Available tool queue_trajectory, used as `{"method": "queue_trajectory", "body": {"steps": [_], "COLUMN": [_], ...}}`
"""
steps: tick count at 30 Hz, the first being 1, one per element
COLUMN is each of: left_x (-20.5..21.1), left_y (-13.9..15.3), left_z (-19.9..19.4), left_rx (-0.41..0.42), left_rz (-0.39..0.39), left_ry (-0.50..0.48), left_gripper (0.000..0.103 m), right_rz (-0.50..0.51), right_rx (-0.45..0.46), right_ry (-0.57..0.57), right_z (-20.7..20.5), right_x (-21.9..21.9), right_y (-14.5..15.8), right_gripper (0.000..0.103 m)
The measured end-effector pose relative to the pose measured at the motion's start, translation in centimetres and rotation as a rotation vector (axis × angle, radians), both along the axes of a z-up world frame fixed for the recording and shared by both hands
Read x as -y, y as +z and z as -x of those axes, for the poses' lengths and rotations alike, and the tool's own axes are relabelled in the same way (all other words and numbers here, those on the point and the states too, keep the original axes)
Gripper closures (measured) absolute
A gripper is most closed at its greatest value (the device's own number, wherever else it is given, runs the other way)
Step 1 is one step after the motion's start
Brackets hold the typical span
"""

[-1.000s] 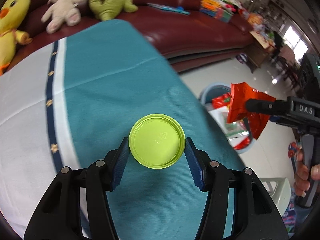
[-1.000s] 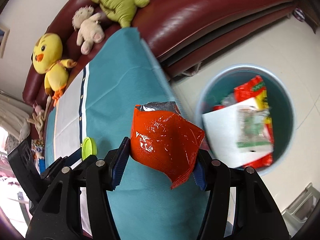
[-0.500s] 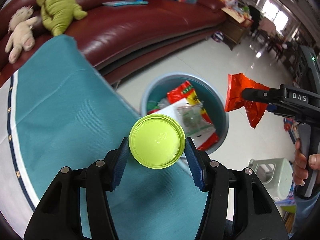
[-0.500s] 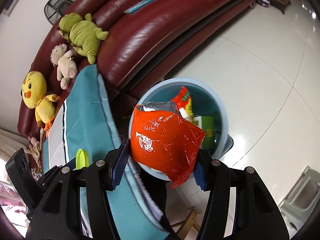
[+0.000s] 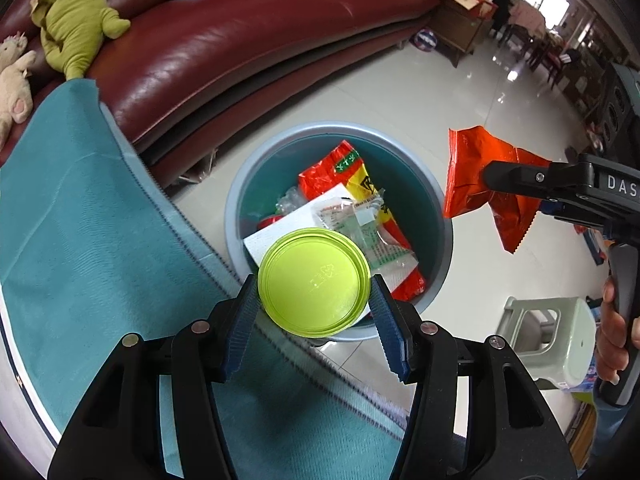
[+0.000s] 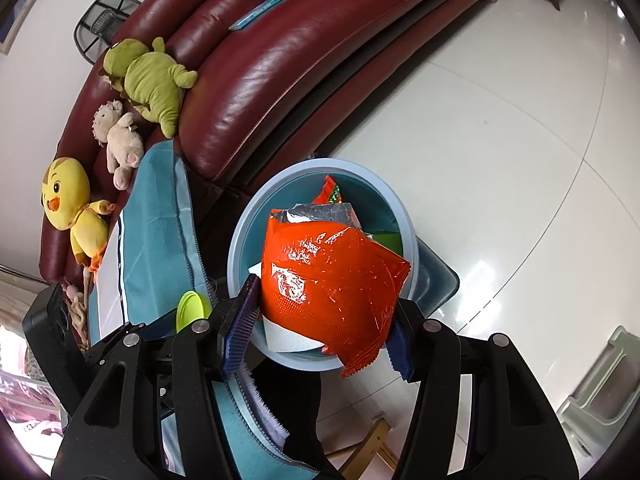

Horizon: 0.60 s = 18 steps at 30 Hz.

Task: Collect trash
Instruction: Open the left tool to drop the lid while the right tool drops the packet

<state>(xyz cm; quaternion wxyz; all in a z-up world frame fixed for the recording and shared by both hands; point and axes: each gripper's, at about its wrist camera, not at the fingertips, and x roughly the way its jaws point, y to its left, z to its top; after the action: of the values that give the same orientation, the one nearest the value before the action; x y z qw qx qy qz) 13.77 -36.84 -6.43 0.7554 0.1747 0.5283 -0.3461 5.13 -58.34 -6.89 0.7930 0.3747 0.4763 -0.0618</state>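
While the left hand-held gripper (image 5: 313, 307) is clamped on a lime-green round lid (image 5: 313, 282), the lid hangs over the near rim of the blue waste bin (image 5: 436, 200), partly above the teal cloth (image 5: 80, 216) of the table beside the bin. Its blue pads (image 5: 244, 312) press on the lid's two opposite edges. Inside the bin lie a red-and-yellow snack packet (image 5: 344, 172), a white sheet (image 5: 288, 232) and clear plastic wrapping. The right hand-held gripper (image 6: 320, 322) is clamped on a crumpled orange foil wrapper (image 6: 332, 280) with its silver lining showing at the torn top; in the right wrist view the wrapper hangs over the bin's opening, while in the left wrist view it sits beyond the bin's far rim. A person's hand (image 5: 612, 340) grips the right gripper's handle. Behind the bin stands a dark red leather sofa (image 6: 280, 52) carrying a green plush toy (image 6: 150, 80). A pale green stool (image 5: 556, 340) stands on the tiled floor near the bin.
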Motion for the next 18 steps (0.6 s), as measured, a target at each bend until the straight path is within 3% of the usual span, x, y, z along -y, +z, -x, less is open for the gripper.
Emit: {"method": "queue_trajectory", "body": {"steps": [10, 12, 14, 18], "left_x": [1.5, 1.8, 1.9, 1.4], "left_y": [-1.7, -1.9, -2.0, -1.9], "left_z": [-0.9, -1.0, -1.1, -1.3], "left_rx": [-0.038, -0.050, -0.045, -0.044], "left_rz": [-0.015, -0.014, -0.011, -0.006], "left_ry": [-0.006, -0.009, 0.001, 0.014], "left_gripper": [0.044, 0.029, 0.020, 0.018], "right_rz": [-0.016, -0.016, -0.015, -0.014], "right_rx": [-0.017, -0.019, -0.022, -0.027], "right_ry": [-0.006, -0.006, -0.002, 0.001], "right_z": [-0.6, -0.7, -0.9, -1.1], "right_x": [0.9, 0.9, 0.8, 0.5], "right_y": [-1.1, -1.2, -1.3, -1.5], "right_gripper": [0.048, 0.048, 0.048, 0.048]}}
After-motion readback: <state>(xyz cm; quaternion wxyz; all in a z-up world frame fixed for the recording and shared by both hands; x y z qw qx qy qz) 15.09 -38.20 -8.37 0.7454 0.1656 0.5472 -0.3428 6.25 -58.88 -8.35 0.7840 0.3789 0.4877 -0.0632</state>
